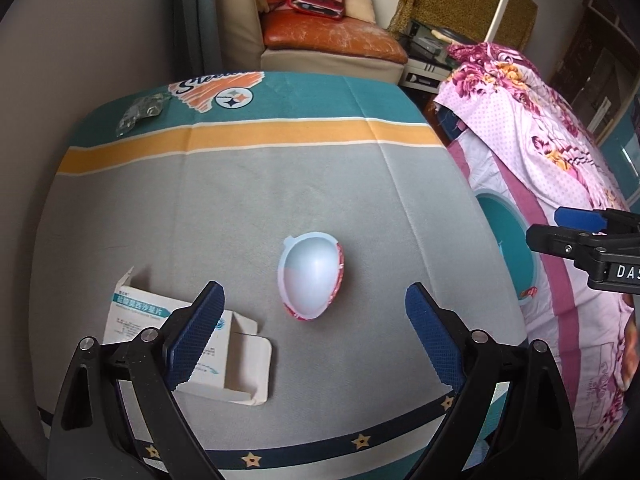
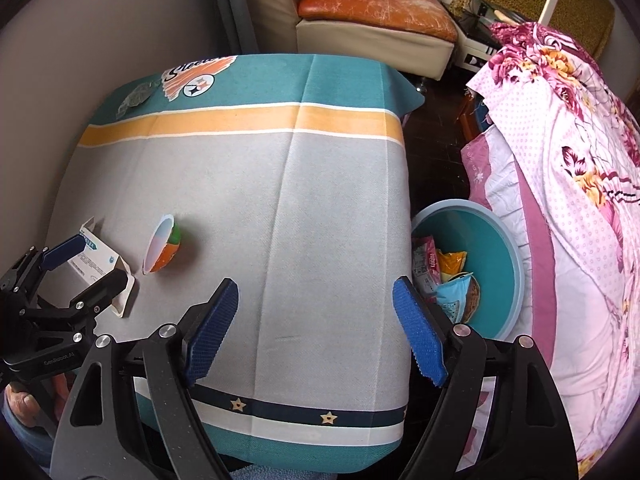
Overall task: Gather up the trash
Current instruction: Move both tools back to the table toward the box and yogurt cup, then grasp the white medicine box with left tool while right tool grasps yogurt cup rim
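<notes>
Both hand-held grippers, left and right, spread wide, empty, above tabletop; cup beside box.

Tablecloth: woven cloth, matt, creased along fold lines. Egg-shaped shell, frame centre: smooth plastic, slight sheen inside. Box, lower left: matt cardboard, printed. Wrapper, upper left: clear crinkled film, glossy. Gripper pads: blue, rough knurled texture. Bin: smooth plastic.

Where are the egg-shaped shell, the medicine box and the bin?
egg-shaped shell (image 1: 310,276), left wrist view, hollow inside.
medicine box (image 1: 138,314), left wrist view, printed top face.
bin (image 2: 506,248), right wrist view, teal inner wall.
</notes>
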The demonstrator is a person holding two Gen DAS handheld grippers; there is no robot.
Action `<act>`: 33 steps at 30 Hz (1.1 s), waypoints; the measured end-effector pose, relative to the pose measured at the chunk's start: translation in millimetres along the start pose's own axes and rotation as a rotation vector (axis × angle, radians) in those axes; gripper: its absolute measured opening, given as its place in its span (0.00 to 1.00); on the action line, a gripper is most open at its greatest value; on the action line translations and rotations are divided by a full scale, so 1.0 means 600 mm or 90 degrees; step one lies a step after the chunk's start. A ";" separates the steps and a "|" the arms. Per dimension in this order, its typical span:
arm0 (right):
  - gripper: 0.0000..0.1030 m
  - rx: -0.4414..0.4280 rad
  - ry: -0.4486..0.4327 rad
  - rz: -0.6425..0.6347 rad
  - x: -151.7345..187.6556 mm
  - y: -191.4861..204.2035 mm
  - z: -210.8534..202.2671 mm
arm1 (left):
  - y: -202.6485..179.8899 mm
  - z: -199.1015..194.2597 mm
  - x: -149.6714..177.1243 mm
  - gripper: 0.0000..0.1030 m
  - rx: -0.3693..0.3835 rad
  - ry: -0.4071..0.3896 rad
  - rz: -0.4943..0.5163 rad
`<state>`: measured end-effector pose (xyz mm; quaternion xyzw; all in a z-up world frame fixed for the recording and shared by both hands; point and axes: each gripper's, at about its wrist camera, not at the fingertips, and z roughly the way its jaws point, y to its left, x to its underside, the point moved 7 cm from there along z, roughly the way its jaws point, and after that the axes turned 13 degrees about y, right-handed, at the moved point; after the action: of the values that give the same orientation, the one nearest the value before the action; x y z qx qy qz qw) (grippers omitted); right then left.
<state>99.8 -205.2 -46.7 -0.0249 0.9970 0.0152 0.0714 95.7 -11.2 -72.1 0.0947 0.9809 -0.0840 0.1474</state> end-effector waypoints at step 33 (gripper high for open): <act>0.05 -0.111 0.106 -0.115 -0.068 0.223 0.178 | 0.212 0.035 0.117 0.90 0.051 0.088 -0.239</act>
<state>148.5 -66.1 -142.7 -0.1218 0.9881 0.0935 -0.0127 62.2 119.3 -130.9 -0.0781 0.9851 -0.1422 0.0575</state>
